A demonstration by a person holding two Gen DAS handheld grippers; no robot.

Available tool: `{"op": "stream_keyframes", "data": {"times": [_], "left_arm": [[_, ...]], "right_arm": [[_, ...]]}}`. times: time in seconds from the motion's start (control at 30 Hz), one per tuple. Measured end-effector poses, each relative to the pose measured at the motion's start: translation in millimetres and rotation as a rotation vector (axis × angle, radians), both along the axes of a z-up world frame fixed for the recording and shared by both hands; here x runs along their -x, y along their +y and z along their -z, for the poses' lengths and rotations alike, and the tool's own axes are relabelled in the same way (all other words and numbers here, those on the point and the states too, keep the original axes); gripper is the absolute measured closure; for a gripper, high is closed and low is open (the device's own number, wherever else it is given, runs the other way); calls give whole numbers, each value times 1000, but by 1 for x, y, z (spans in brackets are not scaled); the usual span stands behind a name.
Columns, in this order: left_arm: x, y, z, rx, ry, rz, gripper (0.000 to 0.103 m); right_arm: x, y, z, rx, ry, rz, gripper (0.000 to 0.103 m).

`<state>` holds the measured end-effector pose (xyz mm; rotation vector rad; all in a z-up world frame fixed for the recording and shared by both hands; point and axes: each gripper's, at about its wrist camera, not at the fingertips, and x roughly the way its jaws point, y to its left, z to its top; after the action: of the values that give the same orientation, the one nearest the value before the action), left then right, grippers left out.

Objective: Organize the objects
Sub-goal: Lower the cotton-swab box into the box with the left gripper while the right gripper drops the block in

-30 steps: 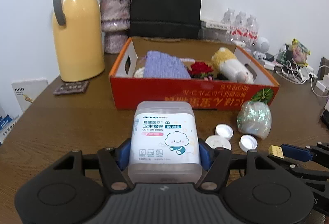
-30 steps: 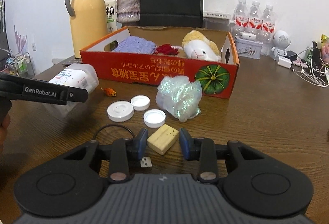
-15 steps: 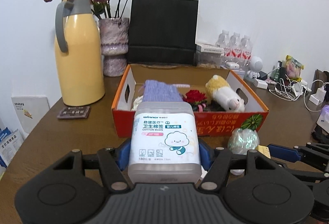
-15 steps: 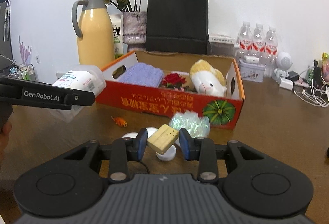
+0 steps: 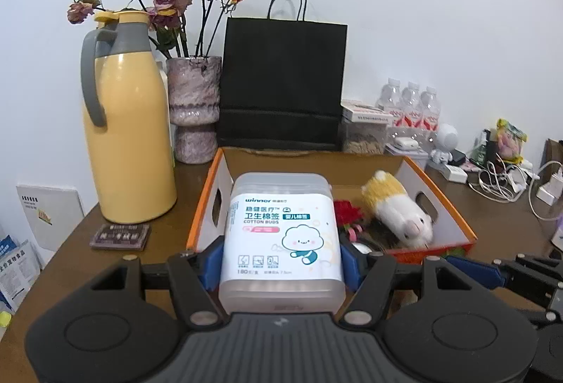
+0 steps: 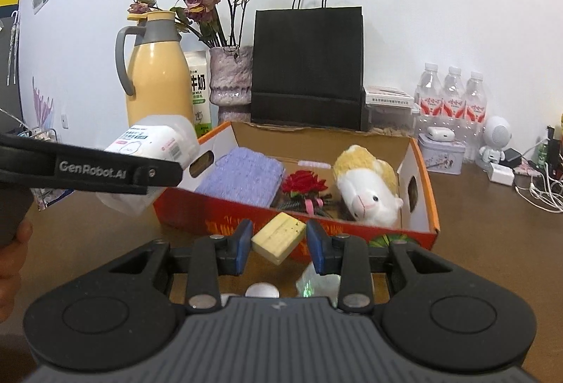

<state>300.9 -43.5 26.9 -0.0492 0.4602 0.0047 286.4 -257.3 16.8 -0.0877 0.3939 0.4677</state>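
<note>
My left gripper point(image 5: 280, 265) is shut on a clear cotton-bud box point(image 5: 281, 235) with a white label, held in the air before the orange cardboard box point(image 5: 204, 203). The same cotton-bud box point(image 6: 155, 144) shows at the left of the right wrist view, left of the cardboard box point(image 6: 427, 186). My right gripper point(image 6: 279, 246) is shut on a small cream block point(image 6: 279, 237), lifted above the table in front of the box's near wall. Inside the box lie a purple cloth point(image 6: 242, 180), a red rose point(image 6: 304, 182) and a plush toy point(image 6: 366, 187).
A yellow thermos point(image 5: 130, 122), a flower vase point(image 5: 193, 108) and a black paper bag point(image 5: 281, 84) stand behind the box. Water bottles point(image 6: 450, 98), a small white robot figure point(image 6: 496, 140) and cables point(image 6: 542, 186) fill the right. White caps point(image 6: 262, 289) and a shiny wrapped ball point(image 6: 313, 284) lie below my right gripper.
Both grippers have risen and moved toward the orange box with their loads. The cream block has left the table, and the caps and shiny ball now sit low under the grippers.
</note>
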Motion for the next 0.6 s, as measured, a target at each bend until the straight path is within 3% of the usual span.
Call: {"op": "stream_keyframes", "data": {"times": [0.6], "left_arm": [[-96,6,10,28,-40,-38,40]], "right_arm": [[-82,31,8,44,-104,-23,69]]}}
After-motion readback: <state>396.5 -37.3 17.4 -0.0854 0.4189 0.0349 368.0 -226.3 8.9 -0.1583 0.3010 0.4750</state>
